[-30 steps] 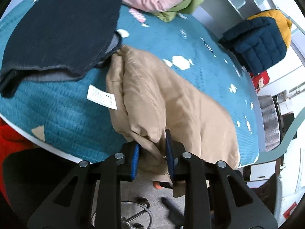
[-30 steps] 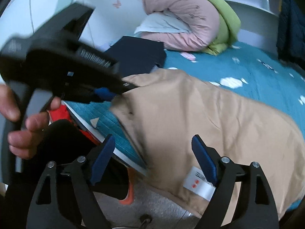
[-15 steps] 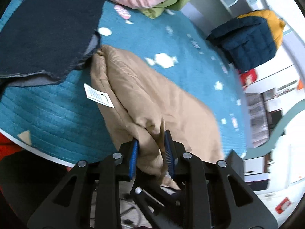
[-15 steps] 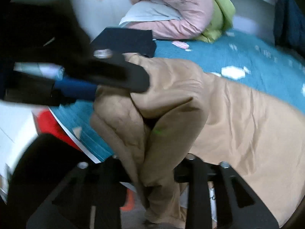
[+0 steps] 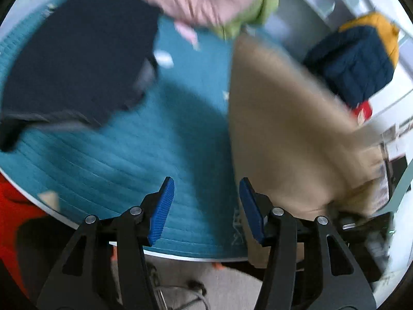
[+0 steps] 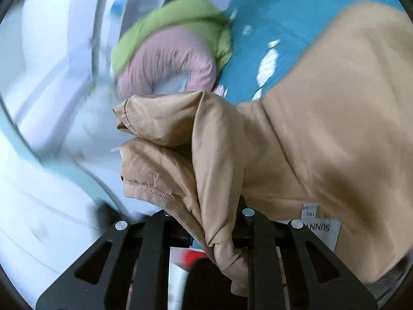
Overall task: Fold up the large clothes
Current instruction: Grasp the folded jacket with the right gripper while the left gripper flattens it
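A tan padded jacket [image 5: 289, 134] is lifted off the teal bed cover [image 5: 134, 155] and hangs to the right in the left wrist view. My left gripper [image 5: 205, 206] is opening, its blue pads [image 5: 162, 206] apart with only bed cover seen between them. In the right wrist view my right gripper [image 6: 206, 222] is shut on a bunched corner of the tan jacket [image 6: 322, 129], with the ribbed hem [image 6: 152, 193] and folds spilling over its fingers. A white care label [image 6: 322, 228] shows on the cloth at the lower right.
A dark navy garment [image 5: 77, 56] lies folded at the bed's left. A pink and green quilted bundle [image 5: 206, 2], also [image 6: 170, 49], sits at the far end. A navy and yellow puffer [image 5: 358, 59] hangs at the right. Grey floor [image 5: 206, 279] lies below the bed edge.
My left gripper let go of the tan jacket and its jaws spread. My right gripper closed on the jacket's corner, rolled, and carried it away to the right, off the bed cover.
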